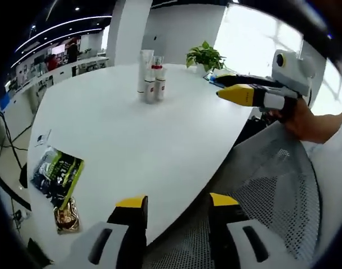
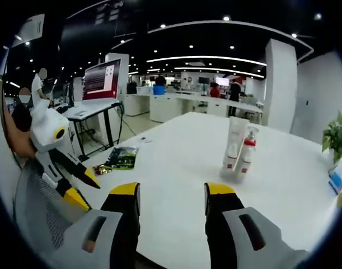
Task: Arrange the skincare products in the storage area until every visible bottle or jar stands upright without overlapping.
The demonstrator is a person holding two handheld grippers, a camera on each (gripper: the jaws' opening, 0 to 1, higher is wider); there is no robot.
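Three skincare containers stand upright in a tight cluster far out on the white table: a tall white tube, a spray bottle with a red collar, and a shorter white bottle in front of them. In the right gripper view the tube and spray bottle stand right of centre. My left gripper is open over the table's near edge, nothing between its jaws. My right gripper is open too, well short of the bottles. It reaches into the left gripper view as the right gripper, held by a hand.
A potted plant and a blue item stand behind the bottles. Snack packets lie near the table's left edge. A grey mesh chair back sits against the near edge. The left gripper hangs beside a desk with a monitor.
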